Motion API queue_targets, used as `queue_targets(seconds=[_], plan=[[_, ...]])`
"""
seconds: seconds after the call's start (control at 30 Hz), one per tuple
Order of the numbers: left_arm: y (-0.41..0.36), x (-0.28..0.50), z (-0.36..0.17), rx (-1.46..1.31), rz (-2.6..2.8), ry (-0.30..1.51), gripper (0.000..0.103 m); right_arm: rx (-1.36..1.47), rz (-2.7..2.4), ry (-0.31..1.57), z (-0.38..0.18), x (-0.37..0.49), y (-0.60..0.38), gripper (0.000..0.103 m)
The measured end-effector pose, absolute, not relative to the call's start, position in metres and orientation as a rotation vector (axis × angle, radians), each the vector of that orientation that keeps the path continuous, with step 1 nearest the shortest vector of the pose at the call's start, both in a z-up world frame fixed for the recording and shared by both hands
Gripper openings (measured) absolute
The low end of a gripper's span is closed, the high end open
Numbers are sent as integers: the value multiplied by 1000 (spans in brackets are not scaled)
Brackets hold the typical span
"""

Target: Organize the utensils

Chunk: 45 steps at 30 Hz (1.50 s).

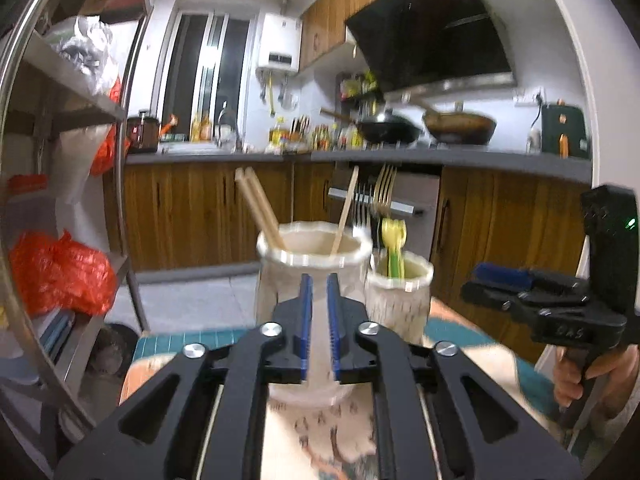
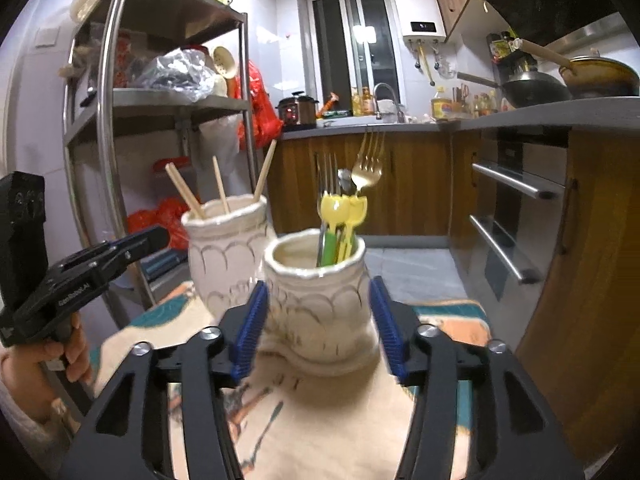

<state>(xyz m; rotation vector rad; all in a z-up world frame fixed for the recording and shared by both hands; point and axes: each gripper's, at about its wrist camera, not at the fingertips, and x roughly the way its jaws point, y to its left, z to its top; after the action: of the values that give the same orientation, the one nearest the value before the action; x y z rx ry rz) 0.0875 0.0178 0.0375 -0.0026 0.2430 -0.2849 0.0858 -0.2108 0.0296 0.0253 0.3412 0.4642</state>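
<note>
The right gripper (image 2: 318, 328) stood wide open, its blue ribbed pads (image 2: 250, 330) flanking the smaller cream ceramic jar with scalloped relief (image 2: 320, 308) without pressing on it; nothing was in its grasp. That straddle suggested the jar was either about to be steadied or had just been let go. The jar, taken here as the landmark, held the sorted cutlery upright: yellow plastic spoons with green handles (image 2: 340, 216), a steel fork (image 2: 327, 176) and a gold-coloured fork (image 2: 370, 160), bunched so their heads stayed clear of the rim.

Left of that jar and slightly behind it, nearly touching, stood the taller cream ceramic jar (image 2: 226, 256), which carried only wooden chopsticks (image 2: 184, 192), leaning against its rim. The split looked deliberate: chopsticks in one vessel, forks and spoons in the other.

The left gripper (image 1: 318, 328) was only narrowly parted and empty, aimed at the taller jar. Both jars rested on a patterned peach and teal cloth (image 2: 328, 420) beneath the landmark jar. Sorting appeared largely finished.
</note>
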Motion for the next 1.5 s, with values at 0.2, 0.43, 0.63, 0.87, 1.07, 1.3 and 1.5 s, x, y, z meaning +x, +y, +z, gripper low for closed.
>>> queue_targets(seconds=[0.2, 0.43, 0.63, 0.87, 1.07, 1.3, 1.5], plan=[[25, 73, 30, -22, -236, 269, 58, 28, 416, 324, 27, 69, -216, 85], [32, 58, 26, -9, -200, 267, 82, -13, 388, 302, 21, 55, -214, 93], [34, 53, 25, 6, -197, 239, 96, -31, 370, 263, 20, 49, -211, 95], [38, 54, 26, -14, -165, 230, 97, -28, 364, 273, 20, 51, -211, 96], [27, 52, 26, 45, -158, 224, 97, -29, 364, 275, 20, 51, -211, 97], [26, 53, 27, 48, -163, 226, 97, -29, 365, 274, 20, 51, -211, 97], [26, 53, 27, 50, -165, 224, 97, -29, 364, 275, 20, 51, -211, 97]])
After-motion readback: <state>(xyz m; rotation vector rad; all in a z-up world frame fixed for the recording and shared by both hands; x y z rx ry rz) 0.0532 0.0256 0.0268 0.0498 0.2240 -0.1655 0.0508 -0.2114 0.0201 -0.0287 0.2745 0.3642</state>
